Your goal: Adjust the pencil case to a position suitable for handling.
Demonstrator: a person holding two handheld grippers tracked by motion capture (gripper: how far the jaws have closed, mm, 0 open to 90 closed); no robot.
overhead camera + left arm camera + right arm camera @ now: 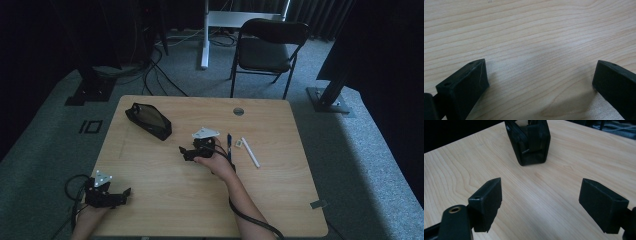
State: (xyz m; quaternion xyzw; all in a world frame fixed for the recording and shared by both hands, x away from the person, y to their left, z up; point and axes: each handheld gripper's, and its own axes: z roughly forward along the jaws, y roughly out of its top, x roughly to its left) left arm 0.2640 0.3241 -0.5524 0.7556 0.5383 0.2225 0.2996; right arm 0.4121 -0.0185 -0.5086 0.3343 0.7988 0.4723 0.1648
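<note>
We judge the work to be at its very start. Our right hand-held gripper sits near the middle of the bench, its jaws spread wide with nothing between them, and it points toward the black pencil case that lies at the far left part of the bench. In the right gripper view the pencil case stands ahead of the jaws, well apart from them, with its open end turned toward us (something dark seems to sit inside it, though we cannot tell what).

Our left hand-held gripper rests at the near left corner of the bench, well apart from everything else; in the left gripper view its jaws are likewise spread, with bare wood between them.

Just to the right of our right hand lie the loose things: a blue pen, a white pen and a small pale piece between their far ends, perhaps an eraser. All three lie flat on the bench, outside the case.

So, as far as we can judge, nothing is gathered yet. What is left looks like nearly everything: reaching the case, steadying it, and then bringing the pens and the small piece over to it.
</note>
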